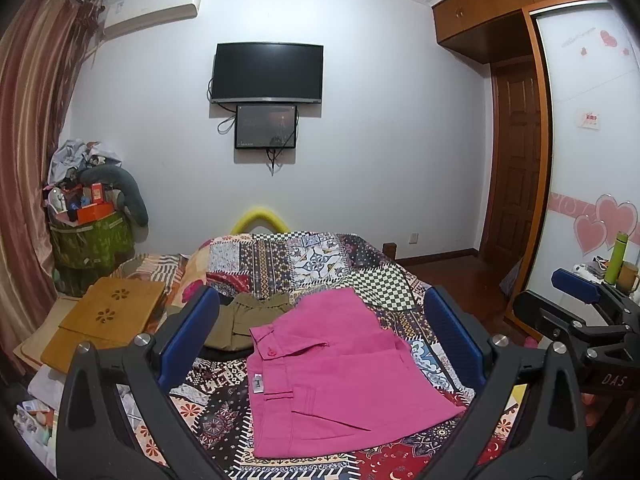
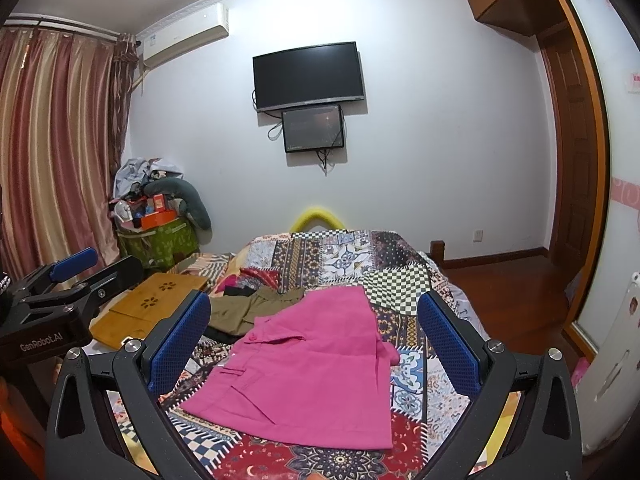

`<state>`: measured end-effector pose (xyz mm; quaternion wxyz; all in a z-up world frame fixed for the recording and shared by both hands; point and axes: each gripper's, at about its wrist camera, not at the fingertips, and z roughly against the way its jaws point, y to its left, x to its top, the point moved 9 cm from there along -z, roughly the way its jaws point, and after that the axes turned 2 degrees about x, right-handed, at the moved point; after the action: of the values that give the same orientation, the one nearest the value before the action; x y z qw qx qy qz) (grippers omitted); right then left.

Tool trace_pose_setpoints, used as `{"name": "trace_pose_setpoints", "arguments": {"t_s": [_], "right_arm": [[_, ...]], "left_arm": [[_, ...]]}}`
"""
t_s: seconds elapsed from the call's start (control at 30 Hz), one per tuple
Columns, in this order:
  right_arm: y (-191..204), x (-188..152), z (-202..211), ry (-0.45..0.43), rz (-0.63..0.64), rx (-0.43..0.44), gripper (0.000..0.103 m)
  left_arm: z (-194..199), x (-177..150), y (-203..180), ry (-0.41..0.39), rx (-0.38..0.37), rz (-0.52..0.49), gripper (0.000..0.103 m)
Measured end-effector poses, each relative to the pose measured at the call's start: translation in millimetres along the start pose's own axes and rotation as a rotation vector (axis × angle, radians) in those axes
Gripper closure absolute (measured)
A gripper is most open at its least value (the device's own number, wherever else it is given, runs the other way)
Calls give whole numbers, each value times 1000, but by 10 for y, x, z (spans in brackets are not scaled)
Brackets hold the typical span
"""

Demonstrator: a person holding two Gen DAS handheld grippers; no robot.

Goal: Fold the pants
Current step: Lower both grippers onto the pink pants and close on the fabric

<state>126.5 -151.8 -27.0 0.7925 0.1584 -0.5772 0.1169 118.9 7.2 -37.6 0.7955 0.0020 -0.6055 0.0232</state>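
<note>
Pink pants (image 1: pixel 340 372) are lying folded on the patchwork bed (image 1: pixel 320 264), both the left gripper (image 1: pixel 320 348) and right gripper (image 2: pixel 314 344) hovering with fingers spread, gripping nothing; you're best pinching both near corners together, folding evenly

The bed (image 1: pixel 360 276) is covered by a patchwork quilt (image 1: pixel 316 264). Folded pink pants (image 1: pixel 340 376) are laid flat on it, with an olive garment (image 1: pixel 244 320) beside them.
</note>
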Motion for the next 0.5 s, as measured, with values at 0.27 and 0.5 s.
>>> {"name": "trace_pose_setpoints", "arguments": {"t_s": [0.27,0.5], "right_arm": [[-148,-186,-280,66,-14,-13,0],[-469,-521,-679,188,-63,-70,0]], "left_arm": [[-496,-190,129,95,17,25,0],[-1113,-516,298,222,28,29,0]]}}
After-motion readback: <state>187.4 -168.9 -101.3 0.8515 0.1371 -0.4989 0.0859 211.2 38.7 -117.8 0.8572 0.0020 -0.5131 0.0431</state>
